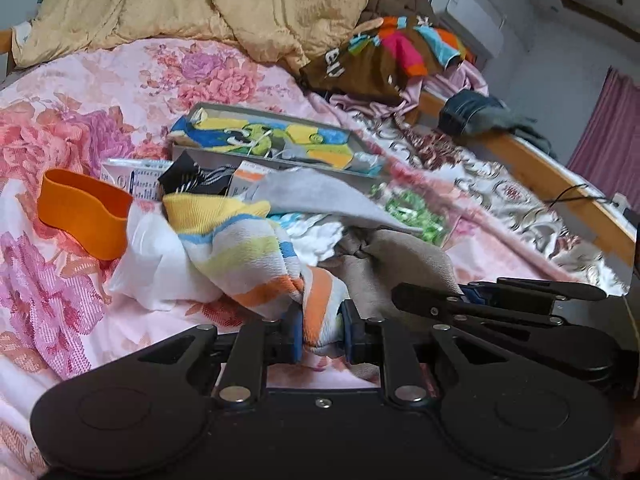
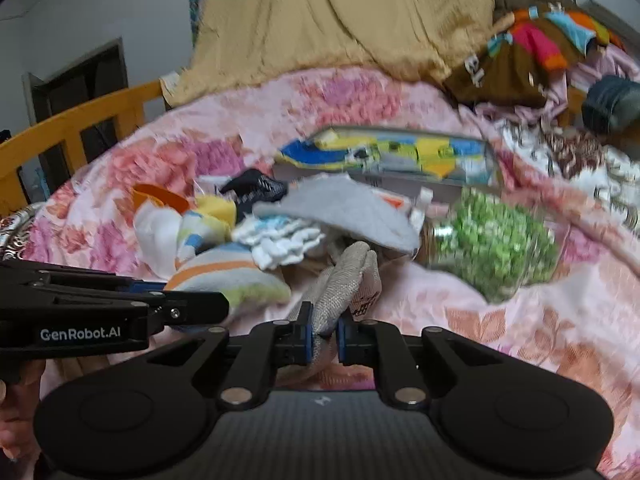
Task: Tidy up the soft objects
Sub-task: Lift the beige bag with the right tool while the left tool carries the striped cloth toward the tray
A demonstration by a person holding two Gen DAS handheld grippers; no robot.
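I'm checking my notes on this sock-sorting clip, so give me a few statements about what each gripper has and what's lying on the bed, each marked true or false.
1. The left gripper is shut on the striped sock. True.
2. The right gripper is open, with nothing between its jaws. False: it is clamped on the grey sock.
3. An orange band lies on the floral bedsheet. True.
4. The shallow box of colourful items sits on the floor. False: it sits on the bed.
5. A tan quilt is heaped beyond the pile. True.
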